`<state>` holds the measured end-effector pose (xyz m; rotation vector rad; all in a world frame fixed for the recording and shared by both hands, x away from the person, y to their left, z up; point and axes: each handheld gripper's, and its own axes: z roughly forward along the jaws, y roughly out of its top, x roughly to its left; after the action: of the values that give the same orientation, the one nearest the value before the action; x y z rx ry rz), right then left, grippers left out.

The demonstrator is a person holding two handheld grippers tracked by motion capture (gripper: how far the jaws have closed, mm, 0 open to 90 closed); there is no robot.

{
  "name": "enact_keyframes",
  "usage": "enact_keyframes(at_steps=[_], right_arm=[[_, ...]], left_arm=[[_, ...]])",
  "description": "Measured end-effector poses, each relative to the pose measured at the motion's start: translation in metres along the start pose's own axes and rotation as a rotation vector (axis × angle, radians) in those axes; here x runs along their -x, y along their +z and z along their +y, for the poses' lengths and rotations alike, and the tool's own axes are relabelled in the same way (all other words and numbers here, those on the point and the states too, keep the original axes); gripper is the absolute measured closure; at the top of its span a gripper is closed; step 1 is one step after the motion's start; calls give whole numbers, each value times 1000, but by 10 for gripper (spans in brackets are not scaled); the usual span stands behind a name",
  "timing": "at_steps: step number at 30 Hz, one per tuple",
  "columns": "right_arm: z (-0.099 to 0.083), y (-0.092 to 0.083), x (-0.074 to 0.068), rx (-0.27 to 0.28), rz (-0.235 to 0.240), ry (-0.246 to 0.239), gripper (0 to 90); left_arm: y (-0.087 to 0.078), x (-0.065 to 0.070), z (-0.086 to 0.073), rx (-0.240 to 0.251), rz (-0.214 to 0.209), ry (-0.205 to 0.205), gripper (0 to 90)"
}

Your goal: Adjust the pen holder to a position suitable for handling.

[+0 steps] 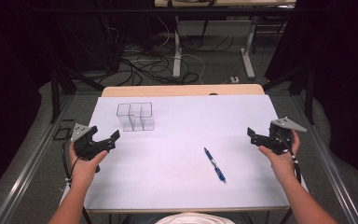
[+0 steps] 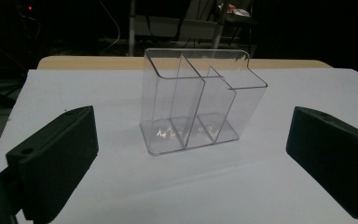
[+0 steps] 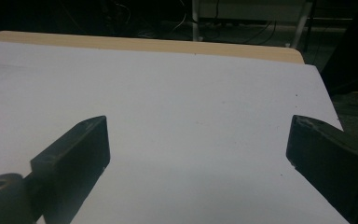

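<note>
- Pen (image 1: 215, 164), blue, lay flat on the white table (image 1: 177, 186), at about 4 o'clock from the table's centre, its length running from 11 to 5 o'clock.
- A clear organizer (image 1: 136, 116) stood upright at about 10 o'clock from the centre, well apart from the pen; in the left gripper view its three compartments (image 2: 198, 100) held nothing.
- The left gripper (image 1: 107, 140) hovered near the table's 9 o'clock edge, pointing toward the organizer, jaws spread wide with nothing between them.
- The right gripper (image 1: 252, 135) hung near the 3 o'clock edge, at roughly 1 o'clock from the pen and apart from it, jaws likewise released and gripping nothing.
- Bare white tabletop lay ahead of the right gripper's own jaws in its view.
</note>
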<state>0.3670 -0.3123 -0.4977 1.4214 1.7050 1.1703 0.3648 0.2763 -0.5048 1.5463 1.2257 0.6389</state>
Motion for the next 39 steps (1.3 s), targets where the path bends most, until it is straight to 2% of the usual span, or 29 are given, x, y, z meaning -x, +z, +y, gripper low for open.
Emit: enact_keyframes(at_steps=[2, 4, 7, 8, 12, 16, 18, 20, 24, 26, 32, 36, 39], right_arm=[[0, -1, 2, -4, -3, -10, 67], [0, -3, 2, -6, -12, -3, 77], [0, -3, 1, -15, -7, 1, 79], [0, -2, 1, -3, -1, -6, 80], [0, -2, -2, -1, -9, -14, 84], [-1, -2, -3, -5, -1, -18, 102], [-1, -3, -3, -15, -4, -23, 111], [-1, -2, -3, -2, -8, -19, 120], [-2, -2, -4, -11, -7, -12, 133], [-3, -1, -5, -14, -10, -4, 144], [-3, 0, -8, -7, -6, -22, 147], [-4, 1, -8, -5, 3, -30, 147], [-5, 1, -8, -13, 2, -24, 148]], left_arm=[[1, 0, 3, 5, 10, 0, 35], [2, -1, 9, 16, 26, -9, 90], [2, -2, 13, 19, 27, -20, 111], [3, -2, 15, 22, 33, -24, 120], [4, -4, 24, 26, 51, -34, 157], [6, -7, 35, 27, 63, -59, 174], [9, -8, 41, 17, 72, -69, 219], [12, -9, 47, 13, 91, -61, 277], [19, -7, 58, -11, 105, -46, 287], [23, -7, 63, -18, 99, -45, 300], [34, -6, 77, -65, 107, -37, 325], [41, -6, 84, -106, 103, -54, 366], [48, -5, 87, -117, 122, -54, 410]])
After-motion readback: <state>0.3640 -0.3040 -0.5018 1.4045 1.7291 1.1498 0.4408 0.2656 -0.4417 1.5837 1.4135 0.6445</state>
